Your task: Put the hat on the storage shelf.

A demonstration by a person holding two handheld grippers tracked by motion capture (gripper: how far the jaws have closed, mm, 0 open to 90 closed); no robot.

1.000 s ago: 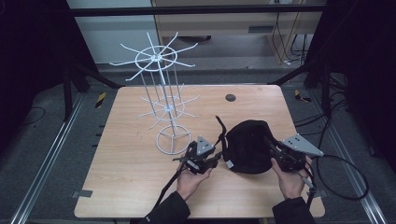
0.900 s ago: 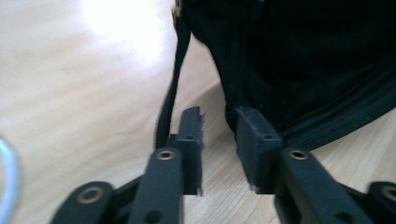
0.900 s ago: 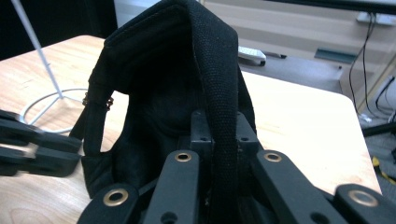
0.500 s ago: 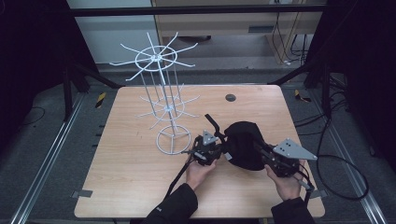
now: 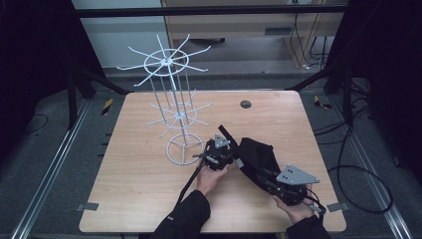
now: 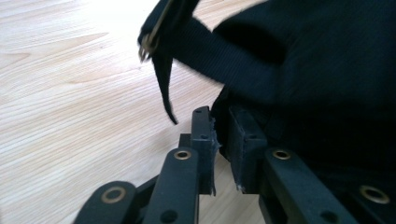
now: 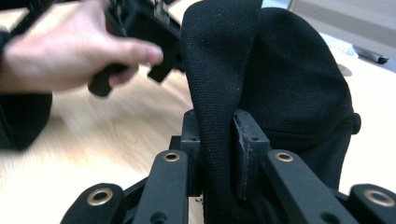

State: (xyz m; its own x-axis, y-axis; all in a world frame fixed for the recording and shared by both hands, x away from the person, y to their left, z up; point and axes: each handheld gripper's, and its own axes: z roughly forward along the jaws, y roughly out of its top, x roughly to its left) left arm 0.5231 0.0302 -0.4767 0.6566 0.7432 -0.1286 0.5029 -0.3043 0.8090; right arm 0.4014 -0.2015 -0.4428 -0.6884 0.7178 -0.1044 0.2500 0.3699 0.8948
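A black cap (image 5: 256, 157) is held just above the wooden table (image 5: 129, 199) between both grippers. My left gripper (image 5: 229, 152) is at the cap's left end, next to the rack's base. Seen from the left gripper (image 6: 223, 135), the jaws are nearly together on the cap's (image 6: 327, 70) edge, and a strap with a metal buckle (image 6: 163, 56) hangs ahead. My right gripper (image 5: 271, 179) grips the near right end. From the right gripper (image 7: 217, 135), the jaws clamp the stiff brim of the cap (image 7: 289, 70), which stands on edge.
A tall white wire rack (image 5: 169, 99) with radiating hooks stands left of centre, its ring base (image 5: 183, 149) close to my left gripper. A small dark disc (image 5: 245, 104) lies near the far edge. The person's left hand (image 7: 56, 60) shows in the right gripper view.
My left gripper has moved right and a little away from the person. My right gripper has drawn back toward the near edge, so the cap now stretches diagonally between them.
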